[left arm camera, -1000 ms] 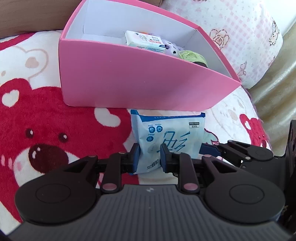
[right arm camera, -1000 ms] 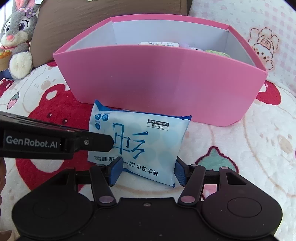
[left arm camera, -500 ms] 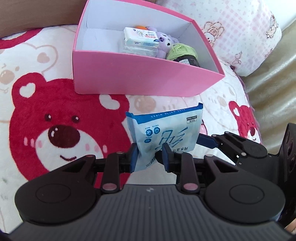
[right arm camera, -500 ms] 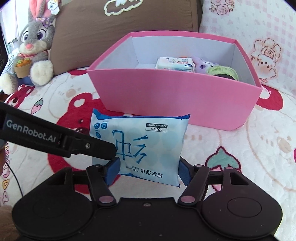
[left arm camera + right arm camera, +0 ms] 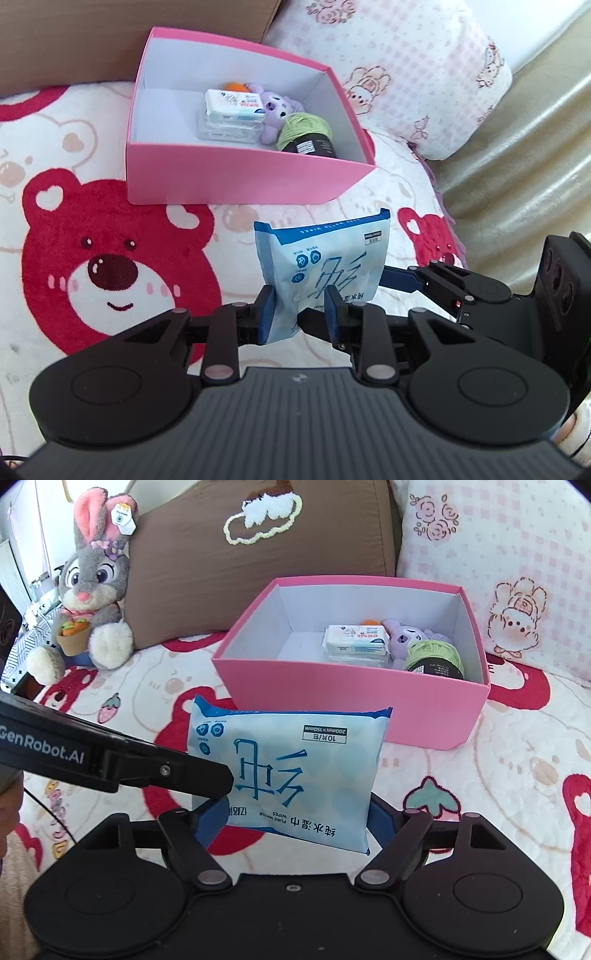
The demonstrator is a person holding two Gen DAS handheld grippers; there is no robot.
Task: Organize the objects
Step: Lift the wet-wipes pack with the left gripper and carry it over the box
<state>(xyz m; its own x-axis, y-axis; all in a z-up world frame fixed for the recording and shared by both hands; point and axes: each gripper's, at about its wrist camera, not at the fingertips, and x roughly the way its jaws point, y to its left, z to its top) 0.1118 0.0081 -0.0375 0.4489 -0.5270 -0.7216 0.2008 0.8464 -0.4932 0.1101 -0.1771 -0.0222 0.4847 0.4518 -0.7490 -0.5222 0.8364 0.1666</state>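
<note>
Both grippers (image 5: 297, 314) (image 5: 291, 818) tilted down w/ wipes pack (image 5: 325, 275).

Bright daylight, sharp focus, fisheye-bent edges

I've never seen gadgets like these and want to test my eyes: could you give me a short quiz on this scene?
1. True or false: the pink box is empty.
2. What is the left gripper clamping?
3. The plush rabbit sits: A in the box; B beside the brown cushion; C on the pack.

Key: 1 false, several items lie inside; 2 the wipes pack; 3 B.
</note>
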